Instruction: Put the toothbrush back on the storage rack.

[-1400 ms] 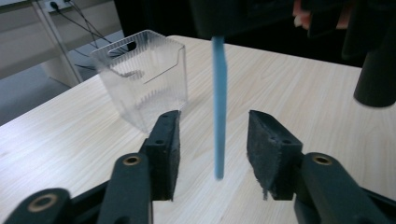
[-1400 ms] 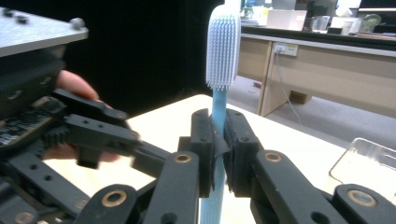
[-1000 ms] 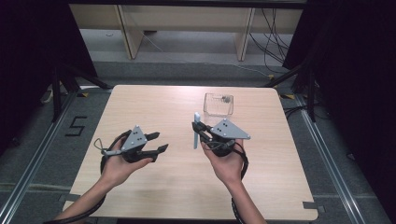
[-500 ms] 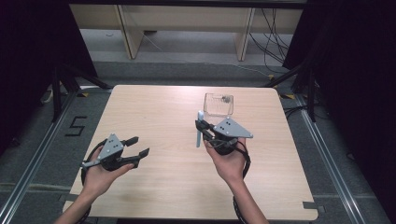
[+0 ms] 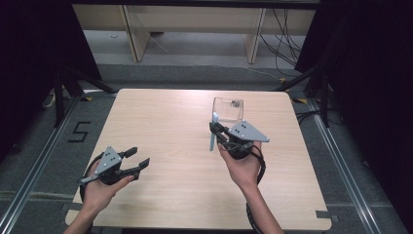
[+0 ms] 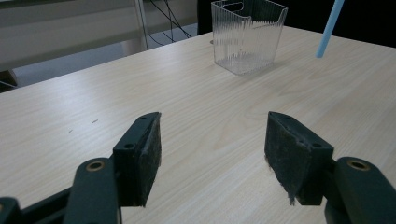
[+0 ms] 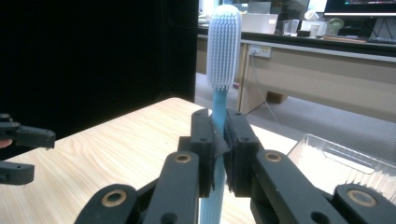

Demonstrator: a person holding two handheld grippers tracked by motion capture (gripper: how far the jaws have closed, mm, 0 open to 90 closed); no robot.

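Note:
A light blue toothbrush (image 5: 212,132) stands upright in my right gripper (image 5: 217,130), which is shut on its handle over the middle right of the table. In the right gripper view the pads clamp the handle (image 7: 218,116) and the bristled head points up. A clear ribbed plastic container (image 5: 228,109) stands just beyond it, toward the far edge. My left gripper (image 5: 138,157) hovers low over the near left of the table. Its jaws have just been opening and stand wide apart (image 6: 212,154) with nothing between them. The container (image 6: 247,35) lies well ahead of them.
The wooden table (image 5: 165,126) is bare apart from the container. Dark curtains hang on both sides, and desk legs and cables (image 5: 287,39) lie on the floor beyond the far edge. A "5" (image 5: 79,131) is marked on the floor at the left.
My left hand has drawn left and toward the near edge of the table, sinking a little, and its jaws have spread wider. The right hand and toothbrush have stayed put.

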